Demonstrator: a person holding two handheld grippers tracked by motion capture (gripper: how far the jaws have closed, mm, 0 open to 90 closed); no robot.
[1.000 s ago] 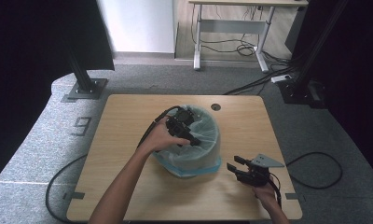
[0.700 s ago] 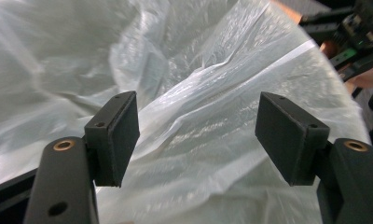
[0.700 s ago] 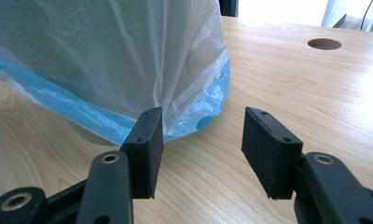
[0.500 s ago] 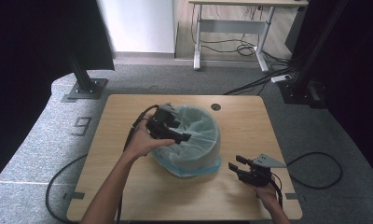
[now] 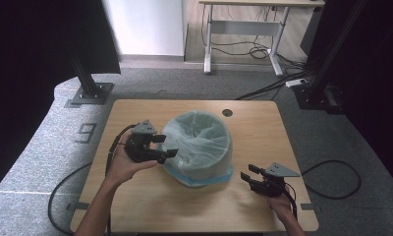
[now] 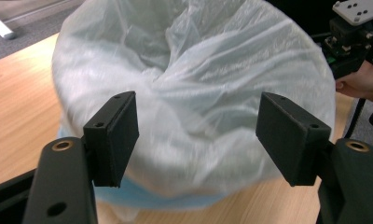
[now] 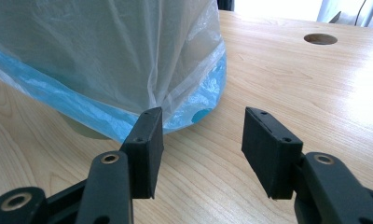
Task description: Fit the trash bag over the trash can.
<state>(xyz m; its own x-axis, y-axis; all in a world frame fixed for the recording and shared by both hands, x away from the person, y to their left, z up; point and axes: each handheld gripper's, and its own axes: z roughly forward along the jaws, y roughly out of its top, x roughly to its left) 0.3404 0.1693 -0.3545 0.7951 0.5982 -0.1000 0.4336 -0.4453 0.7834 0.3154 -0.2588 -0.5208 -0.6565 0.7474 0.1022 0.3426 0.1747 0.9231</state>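
Observation:
A round bin lined with a thin white plastic bag point(image 5: 200, 142) stands in the middle of the wooden table point(image 5: 263, 128), with a blue plastic hem point(image 5: 194, 178) showing around its base. My left gripper point(image 5: 168, 146) is at the bin's left side, pointing at it, jaws open. In the left gripper view the bag point(image 6: 198, 70) bulges just beyond the open left gripper point(image 6: 198, 135), and nothing is pinched. My right gripper point(image 5: 247, 173) rests open near the front right of the table. Seen along the right gripper point(image 7: 201, 149), the bag point(image 7: 105, 51) and its blue hem point(image 7: 58, 100) lie just ahead on the left.
A round cable hole point(image 5: 227, 112) sits in the table's far side. Cables trail from both grippers over the table edges. Black stand bases point(image 5: 89, 93) flank the table on the grey floor, and a desk frame point(image 5: 243, 29) stands beyond.
My left gripper has moved left, from over the bin's top to beside its left wall. The right gripper has kept still.

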